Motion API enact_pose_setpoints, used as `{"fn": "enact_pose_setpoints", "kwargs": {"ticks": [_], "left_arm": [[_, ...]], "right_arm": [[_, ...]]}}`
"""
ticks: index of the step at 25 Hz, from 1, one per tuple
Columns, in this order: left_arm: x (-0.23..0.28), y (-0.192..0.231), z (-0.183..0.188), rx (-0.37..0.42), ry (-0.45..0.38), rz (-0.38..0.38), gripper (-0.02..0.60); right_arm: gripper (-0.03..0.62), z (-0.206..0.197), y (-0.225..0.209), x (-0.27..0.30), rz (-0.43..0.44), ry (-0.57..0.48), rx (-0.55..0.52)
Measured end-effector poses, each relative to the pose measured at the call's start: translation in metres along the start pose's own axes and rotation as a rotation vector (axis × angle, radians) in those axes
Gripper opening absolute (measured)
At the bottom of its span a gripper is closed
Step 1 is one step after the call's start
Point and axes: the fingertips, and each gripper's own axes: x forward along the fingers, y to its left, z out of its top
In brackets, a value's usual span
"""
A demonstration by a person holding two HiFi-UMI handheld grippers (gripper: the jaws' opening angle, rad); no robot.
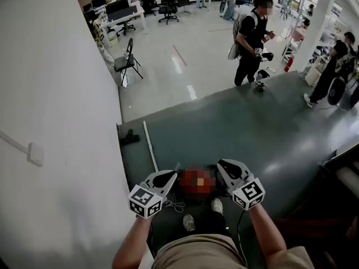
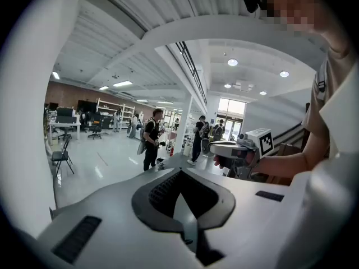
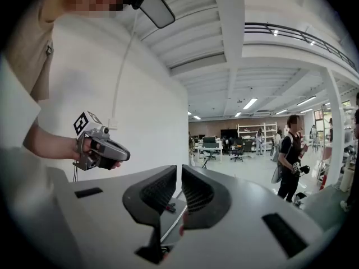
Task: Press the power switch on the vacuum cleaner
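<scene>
both grippers are hovering side by side, high over the dark floor. left gripper: jaws are sitting together, nothing between them. right gripper: jaws are resting all but together, empty. the vacuum cleaner is lying on the floor below them, its white tube running beside the white wall to a black floor head. open floor is stretching ahead to its pale edge, where a person is standing, well apart.
</scene>
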Motion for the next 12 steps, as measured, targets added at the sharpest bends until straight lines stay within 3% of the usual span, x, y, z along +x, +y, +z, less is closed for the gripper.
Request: {"fn": "enact_pose_setpoints", "kwargs": {"ticks": [6, 9, 12], "left_arm": [[-0.038, -0.016, 0.059, 0.101, -0.096, 0.027, 0.003], [-0.062, -0.019, 0.084, 0.121, -0.173, 0.044, 0.003], [-0.074, -0.017, 0.098, 0.131, -0.239, 0.073, 0.003]], "right_arm": [[0.043, 0.063, 0.005, -0.033, -0.045, -0.105, -0.021], [0.097, 0.084, 0.001, -0.047, -0.047, -0.129, -0.064], [0.109, 0.1, -0.015, -0.064, -0.057, -0.165, -0.088]]}}
